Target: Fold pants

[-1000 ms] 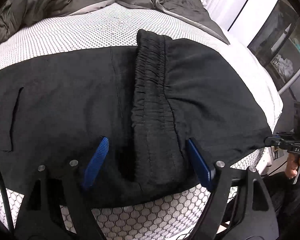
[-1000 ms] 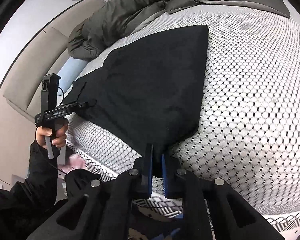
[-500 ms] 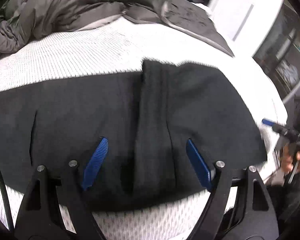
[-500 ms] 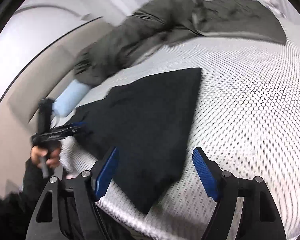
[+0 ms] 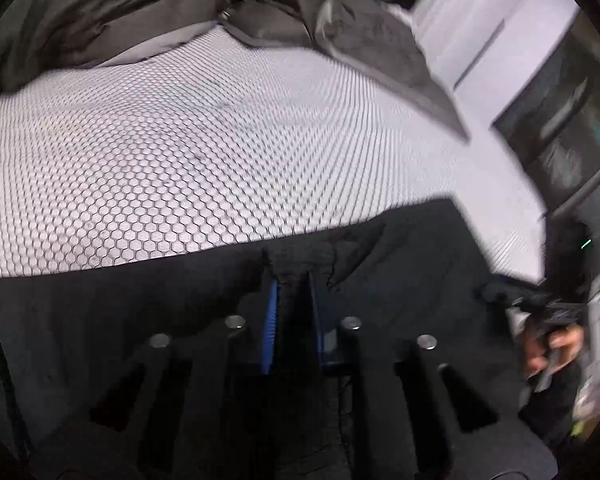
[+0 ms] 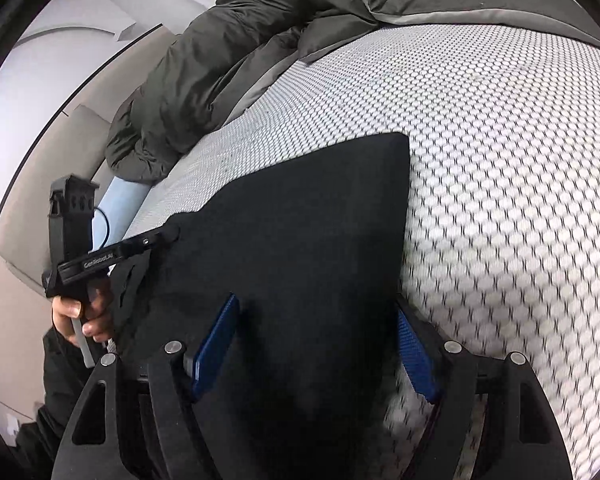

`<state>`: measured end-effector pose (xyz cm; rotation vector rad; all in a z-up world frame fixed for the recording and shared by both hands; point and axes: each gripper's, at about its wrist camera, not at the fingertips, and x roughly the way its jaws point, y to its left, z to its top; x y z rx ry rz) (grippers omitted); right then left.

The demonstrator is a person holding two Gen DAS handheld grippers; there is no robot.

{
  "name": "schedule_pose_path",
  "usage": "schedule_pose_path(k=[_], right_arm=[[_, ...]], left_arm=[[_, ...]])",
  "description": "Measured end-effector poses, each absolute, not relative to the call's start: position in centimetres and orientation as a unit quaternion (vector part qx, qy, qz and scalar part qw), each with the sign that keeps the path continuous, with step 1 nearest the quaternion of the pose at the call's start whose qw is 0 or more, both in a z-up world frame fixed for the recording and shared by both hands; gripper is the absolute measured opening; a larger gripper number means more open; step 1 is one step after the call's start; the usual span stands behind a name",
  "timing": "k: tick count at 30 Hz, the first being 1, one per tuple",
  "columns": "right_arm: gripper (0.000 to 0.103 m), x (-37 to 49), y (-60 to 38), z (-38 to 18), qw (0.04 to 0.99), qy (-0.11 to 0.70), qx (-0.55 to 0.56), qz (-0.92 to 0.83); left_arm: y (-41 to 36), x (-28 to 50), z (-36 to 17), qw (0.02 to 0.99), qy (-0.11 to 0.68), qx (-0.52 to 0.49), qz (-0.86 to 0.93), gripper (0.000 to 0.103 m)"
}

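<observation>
The left tool (image 5: 293, 304) has just squeezed onto the black pants (image 6: 300, 240); the right tool (image 6: 316, 344) stands wide over them.

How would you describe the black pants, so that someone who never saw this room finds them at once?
Start from the bed, covered by a white sheet with a honeycomb pattern. A crumpled grey duvet lies at its far end; the pants lie flat at the near edge. They are the only black cloth on the sheet, and the left hand-held gripper pinches a fold of them.
</observation>
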<state>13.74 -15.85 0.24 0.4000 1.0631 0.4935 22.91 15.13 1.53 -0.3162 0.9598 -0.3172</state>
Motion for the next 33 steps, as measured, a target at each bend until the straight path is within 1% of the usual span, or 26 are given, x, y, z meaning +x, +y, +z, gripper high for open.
schedule_pose_path(k=[2,4,5,6,7,8,9,11,12,13,14,15,16,17,19,21,22,23,25,26,29,31,33], right_arm=[[0.077,14.1,-15.8,0.7,0.822,0.487,0.187,0.229],[0.077,14.6,-15.7,1.0,0.828,0.477,0.185,0.227],[0.077,15.0,-15.5,0.9,0.828,0.479,0.185,0.224],[0.077,15.6,-15.5,0.5,0.826,0.486,0.186,0.214],[0.077,15.9,-15.4,0.2,0.824,0.492,0.189,0.209],[0.077,16.2,-15.4,-0.2,0.819,0.498,0.197,0.206],[0.076,16.3,-15.4,-0.3,0.818,0.498,0.201,0.205],[0.076,16.3,-15.4,0.2,0.819,0.498,0.199,0.206],[0.076,16.1,-15.5,0.5,0.819,0.497,0.197,0.208],[0.076,15.9,-15.6,0.8,0.820,0.496,0.195,0.208],[0.077,15.7,-15.7,1.0,0.820,0.496,0.195,0.209],[0.077,15.6,-15.7,1.0,0.818,0.498,0.196,0.209],[0.077,15.4,-15.7,0.9,0.816,0.503,0.197,0.209],[0.076,14.7,-15.8,0.8,0.813,0.508,0.195,0.206],[0.076,13.4,-15.6,0.5,0.812,0.512,0.187,0.207],[0.067,11.3,-15.2,0.5,0.817,0.510,0.164,0.215],[0.058,10.5,-15.0,0.5,0.819,0.510,0.152,0.213],[0.053,9.1,-14.9,0.5,0.822,0.512,0.133,0.210],[0.052,6.5,-15.1,0.8,0.828,0.510,0.107,0.208],[0.052,5.6,-15.3,1.0,0.830,0.506,0.104,0.209],[0.053,1.7,-16.6,1.4,0.838,0.492,0.107,0.211],[0.053,-0.2,-17.1,1.6,0.843,0.481,0.114,0.214],[0.053,-1.3,-17.6,1.9,0.840,0.468,0.152,0.229]], left_arm=[[16.2,22.4,2.2,0.876,0.434,-0.149,-0.149,0.009],[16.2,23.0,1.4,0.880,0.446,-0.117,-0.117,0.011],[16.3,23.3,0.6,0.875,0.459,-0.113,-0.103,0.020],[16.3,23.7,-0.6,0.864,0.483,-0.113,-0.085,0.025],[16.3,23.8,-0.9,0.861,0.490,-0.117,-0.077,0.035],[16.4,23.3,-0.8,0.862,0.486,-0.124,-0.071,0.039],[16.6,22.6,-0.4,0.867,0.475,-0.131,-0.075,0.039],[16.4,21.3,0.6,0.871,0.466,-0.134,-0.078,0.048],[16.2,20.3,1.4,0.875,0.459,-0.134,-0.077,0.050],[15.8,19.3,2.1,0.880,0.450,-0.131,-0.077,0.057],[15.1,18.1,2.8,0.886,0.440,-0.122,-0.079,0.067],[14.0,16.8,3.4,0.892,0.430,-0.109,-0.085,0.073],[13.5,16.0,3.8,0.895,0.423,-0.102,-0.093,0.082],[12.1,14.9,3.9,0.899,0.416,-0.092,-0.106,0.084],[9.5,12.8,3.3,0.894,0.422,-0.051,-0.138,0.085],[7.1,11.5,1.6,0.884,0.442,0.003,-0.151,0.085],[6.4,10.8,0.8,0.881,0.450,0.024,-0.145,0.085],[5.8,9.8,0.0,0.881,0.450,0.050,-0.139,0.085],[5.5,8.4,-0.6,0.885,0.440,0.082,-0.129,0.086],[5.9,7.8,-0.8,0.885,0.441,0.081,-0.126,0.086],[7.6,6.2,-0.9,0.884,0.452,0.044,-0.113,0.086],[8.1,5.2,0.2,0.887,0.452,0.017,-0.095,0.086],[7.3,5.4,1.3,0.894,0.439,-0.002,-0.094,0.087]])
